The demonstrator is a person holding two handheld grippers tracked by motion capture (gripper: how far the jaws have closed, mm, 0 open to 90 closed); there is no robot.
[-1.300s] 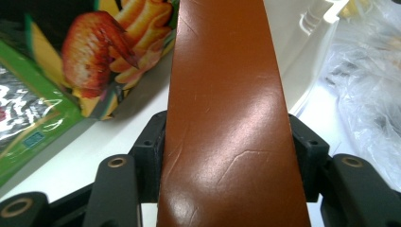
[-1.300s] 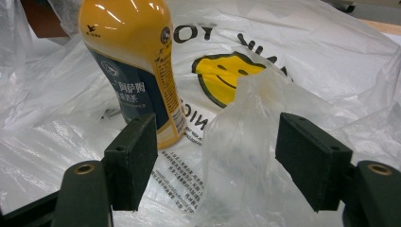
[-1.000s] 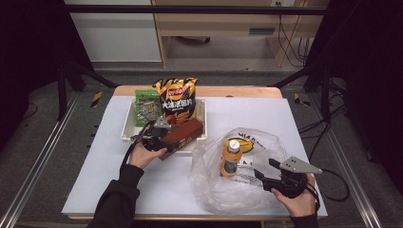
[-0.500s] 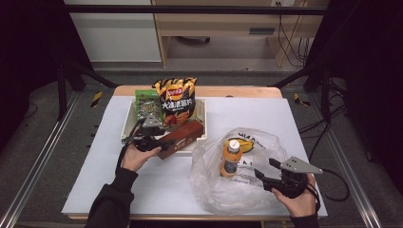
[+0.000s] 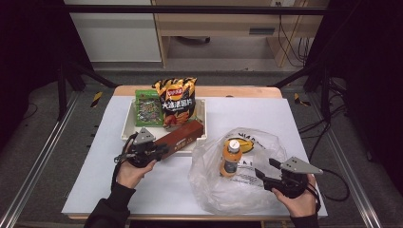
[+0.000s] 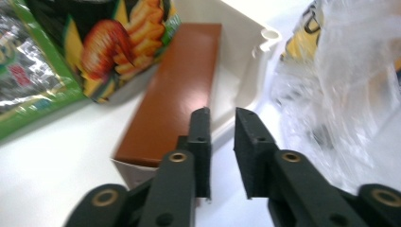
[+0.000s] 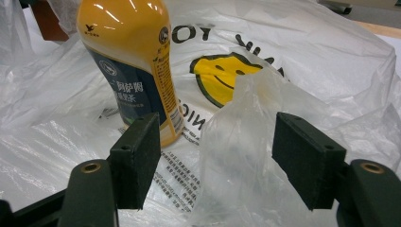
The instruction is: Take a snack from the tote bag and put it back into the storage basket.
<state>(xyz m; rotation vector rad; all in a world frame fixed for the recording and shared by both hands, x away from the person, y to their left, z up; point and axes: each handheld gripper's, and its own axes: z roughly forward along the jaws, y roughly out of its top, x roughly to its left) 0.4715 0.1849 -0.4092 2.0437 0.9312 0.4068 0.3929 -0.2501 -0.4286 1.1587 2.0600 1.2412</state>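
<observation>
Resting just off left gripper [image 6: 221, 124], jaws just narrowed on nothing: brown box [image 6: 175, 90] in tray [image 6: 246, 61]. Right gripper [image 7: 217, 161] wide, bag [image 7: 246, 156] fold between, unpinched; bottle [image 7: 132, 61] beyond.

- Left gripper [image 6: 222, 137]: its two black jaws are standing close together with a narrow gap and have just been closing; nothing is lying between them.
- Brown box [image 6: 177, 90]: stretching away just ahead of the jaws, slightly to their left, its near end overhanging the white tray [image 6: 246, 61].
- Snack bags [image 6: 113, 42]: lying beyond, to the left.
- Plastic bag [image 6: 345, 94]: crumpling to the right.
</observation>
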